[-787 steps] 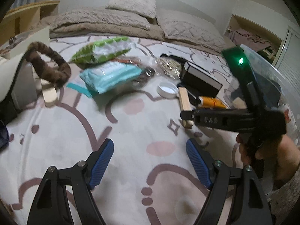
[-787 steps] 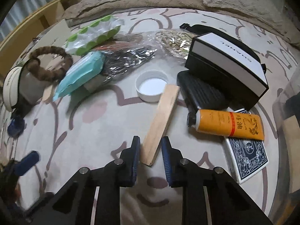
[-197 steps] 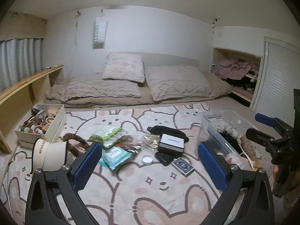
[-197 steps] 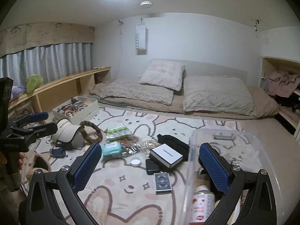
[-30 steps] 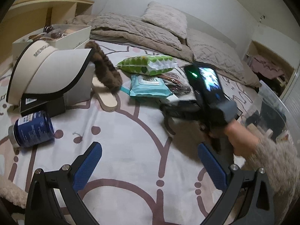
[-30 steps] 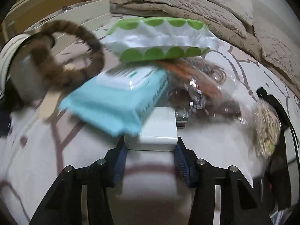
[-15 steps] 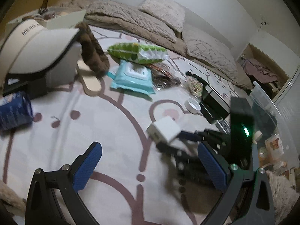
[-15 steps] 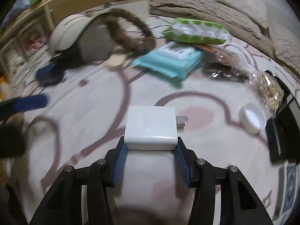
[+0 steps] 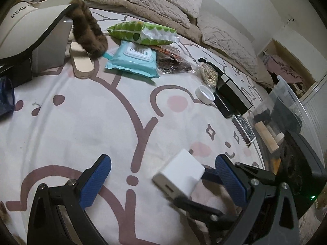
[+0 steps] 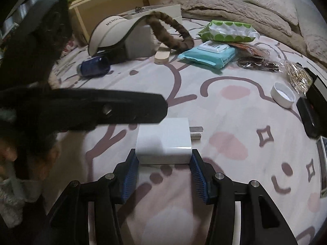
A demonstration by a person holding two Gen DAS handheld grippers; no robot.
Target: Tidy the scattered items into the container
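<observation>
Two grippers share this spot over the rug (image 9: 85,122). Our right gripper (image 10: 165,172) has the white charger (image 10: 164,143) between its pads, touching both, yet its jaws are opening. The left gripper (image 9: 163,180) is spread wide and empty, just beside it. The clear bin (image 9: 286,110) sits at the far right, well apart. We judge the risk plain: the charger drops short of the bin (prongs first, perhaps) as the grip loosens.
</observation>
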